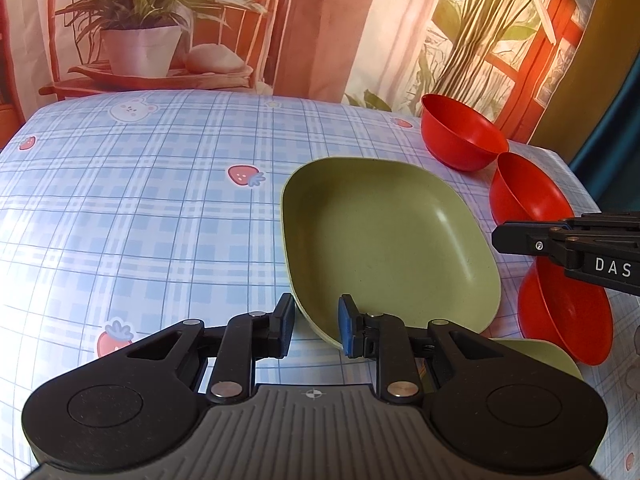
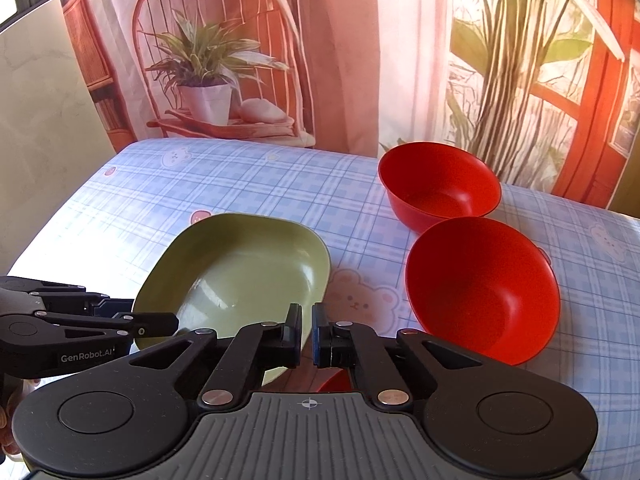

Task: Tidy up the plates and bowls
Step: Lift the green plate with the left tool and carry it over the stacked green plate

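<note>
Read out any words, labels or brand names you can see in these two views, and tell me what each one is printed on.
"DAS": white letters on the side of the right gripper, cut off by the frame edge in the left wrist view.
"GenRobot.AI": white lettering on the side of the left gripper, seen in the right wrist view.
No text on the green plate, the red bowls or the tablecloth, which carries only bear and strawberry pictures.

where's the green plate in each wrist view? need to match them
Left wrist: green plate sits center-right, its near rim between the left hand-held gripper pads.
Right wrist: it sits lower left of center, left of the red bowls.
Shared landmark: the far red bowl by the backdrop.
</note>
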The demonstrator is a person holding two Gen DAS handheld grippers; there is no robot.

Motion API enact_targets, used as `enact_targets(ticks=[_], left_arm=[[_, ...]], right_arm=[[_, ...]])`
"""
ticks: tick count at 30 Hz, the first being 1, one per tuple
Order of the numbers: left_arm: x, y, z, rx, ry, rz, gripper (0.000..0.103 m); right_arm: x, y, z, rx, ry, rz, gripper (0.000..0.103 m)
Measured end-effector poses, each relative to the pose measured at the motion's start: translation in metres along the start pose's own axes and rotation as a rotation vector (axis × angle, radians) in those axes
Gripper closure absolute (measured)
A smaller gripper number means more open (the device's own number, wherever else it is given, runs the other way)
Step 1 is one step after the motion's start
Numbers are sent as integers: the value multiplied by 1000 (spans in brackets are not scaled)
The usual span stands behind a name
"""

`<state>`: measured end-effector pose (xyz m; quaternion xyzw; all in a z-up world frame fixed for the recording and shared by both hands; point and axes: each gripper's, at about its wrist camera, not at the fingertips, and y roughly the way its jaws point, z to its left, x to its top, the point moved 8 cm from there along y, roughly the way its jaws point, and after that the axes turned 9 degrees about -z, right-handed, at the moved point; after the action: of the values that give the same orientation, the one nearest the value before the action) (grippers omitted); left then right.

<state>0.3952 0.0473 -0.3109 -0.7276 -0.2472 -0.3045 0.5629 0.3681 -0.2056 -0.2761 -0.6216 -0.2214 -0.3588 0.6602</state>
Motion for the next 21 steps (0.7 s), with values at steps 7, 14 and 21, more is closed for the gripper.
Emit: enact_targets(ticks=[7,14,21], left_arm=[[-1,0,-1,5,-9,-6,78],[-2,-1,0,0,-17,-14,78],[-2,-2,0,-10,-37,-21,78]], right_arm=[[-4,-3,-18,-57,25,0,92],[-3,-3,-25,-65,25,-5,86],[5,-3,-22,-49,57,-44,86]])
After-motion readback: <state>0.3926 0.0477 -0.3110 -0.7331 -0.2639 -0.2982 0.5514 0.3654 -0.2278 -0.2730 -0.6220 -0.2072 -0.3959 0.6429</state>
